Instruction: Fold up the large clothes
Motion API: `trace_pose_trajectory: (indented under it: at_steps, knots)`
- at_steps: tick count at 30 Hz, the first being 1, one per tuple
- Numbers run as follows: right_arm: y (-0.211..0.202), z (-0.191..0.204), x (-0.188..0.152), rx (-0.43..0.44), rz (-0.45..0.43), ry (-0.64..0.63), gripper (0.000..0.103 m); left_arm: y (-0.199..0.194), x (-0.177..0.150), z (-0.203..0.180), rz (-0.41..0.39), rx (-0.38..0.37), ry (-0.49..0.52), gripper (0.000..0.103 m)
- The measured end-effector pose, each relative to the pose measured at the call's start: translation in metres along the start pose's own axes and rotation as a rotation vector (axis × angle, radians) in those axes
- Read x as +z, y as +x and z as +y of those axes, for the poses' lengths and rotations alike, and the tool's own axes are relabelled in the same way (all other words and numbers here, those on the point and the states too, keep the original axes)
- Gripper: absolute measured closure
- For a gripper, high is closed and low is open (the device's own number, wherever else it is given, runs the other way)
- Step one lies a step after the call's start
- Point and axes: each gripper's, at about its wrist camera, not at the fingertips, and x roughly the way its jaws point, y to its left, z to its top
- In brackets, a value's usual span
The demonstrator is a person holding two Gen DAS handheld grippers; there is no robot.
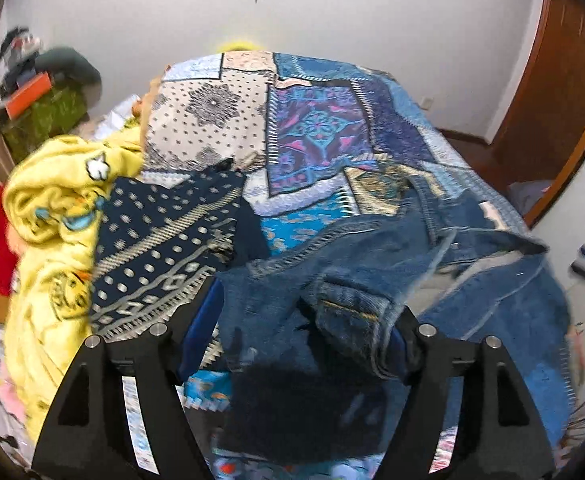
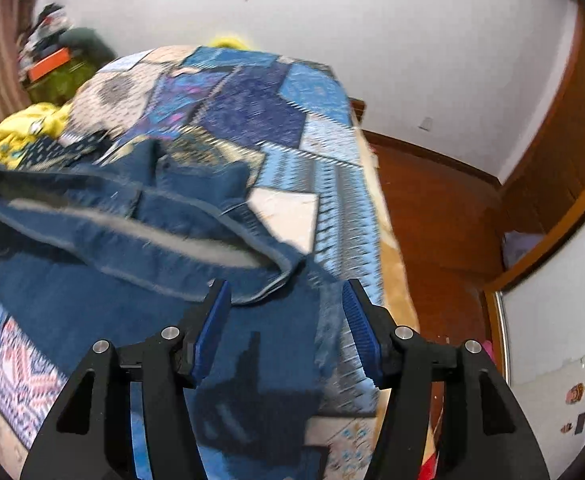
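Denim jacket (image 1: 432,248) lies crumpled across near end of a bed covered w/ a blue patchwork quilt (image 1: 316,128), collar side spread open toward the right edge. Left claw (image 1: 292,344) sits low over the jacket, jaws set wide apart; a bunched denim fold rests betw. the fingers against the right-hand one, but whether it's pinched can't be told. Right claw (image 2: 286,332) hangs over the jacket's near right corner by the bed edge, jaws wide, blue ribbed pads (image 2: 212,328) showing, nothing gripped. Left of the jacket: a navy print garment (image 1: 164,248) w/ pale dots and borders, touching a heaped yellow cartoon blanket (image 1: 52,216). Wooden floor (image 2: 432,208) runs along the bed's right side; white wall behind. Both views motion-blurred.
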Motion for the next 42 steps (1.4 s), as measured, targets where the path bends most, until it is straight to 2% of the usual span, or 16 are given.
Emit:
trace_pose_trajectory:
  at_steps: [2,3,7,9,13,17,18,19,20,22,26,31,35,39,42]
  knots:
    - [0.004,0.013,-0.004,0.015,0.014,-0.030,0.048,-0.003,0.003,0.005,0.005,-0.062,-0.048,0.029]
    - [0.005,0.017,-0.006,0.018,0.019,-0.040,0.048,-0.005,0.006,0.007,0.000,-0.069,-0.060,0.029]
    - [0.014,0.033,-0.011,0.063,0.047,-0.038,0.048,-0.010,0.011,0.008,-0.037,0.049,-0.030,0.026]
    - [0.021,0.036,-0.013,0.100,0.065,-0.015,0.048,-0.008,0.003,0.007,-0.029,0.076,-0.002,0.025]
    - [0.039,0.042,-0.021,0.127,0.123,0.005,0.048,0.006,-0.025,0.005,0.029,0.088,0.059,0.024]
    - [0.058,0.043,-0.024,0.126,0.176,0.004,0.048,0.039,-0.058,0.001,0.139,0.125,0.129,0.024]
    - [0.062,0.041,-0.022,0.136,0.179,0.017,0.046,0.049,-0.064,0.000,0.166,0.137,0.141,0.024]
    - [0.067,0.037,-0.019,0.141,0.185,0.035,0.039,0.057,-0.067,-0.001,0.184,0.145,0.147,0.024]
    - [0.074,0.033,-0.015,0.144,0.197,0.055,0.034,0.062,-0.068,-0.001,0.186,0.139,0.144,0.024]
    - [0.085,0.027,-0.009,0.157,0.214,0.092,0.033,0.071,-0.062,-0.001,0.174,0.126,0.120,0.023]
    - [0.109,0.013,0.011,0.176,0.253,0.159,0.033,0.093,-0.038,0.001,0.183,0.156,0.096,0.023]
    - [0.113,0.001,0.041,0.104,0.192,0.176,0.033,0.111,-0.005,0.000,0.167,0.198,0.108,0.023]
    - [0.107,-0.017,0.060,0.091,0.127,0.250,0.033,0.116,0.019,0.005,0.136,0.205,0.071,0.023]
    - [0.085,-0.032,0.074,0.091,0.035,0.314,0.033,0.108,0.037,0.012,0.090,0.208,0.020,0.023]
    - [0.063,-0.033,0.079,0.089,-0.030,0.312,0.033,0.094,0.040,0.010,0.052,0.241,0.043,0.023]
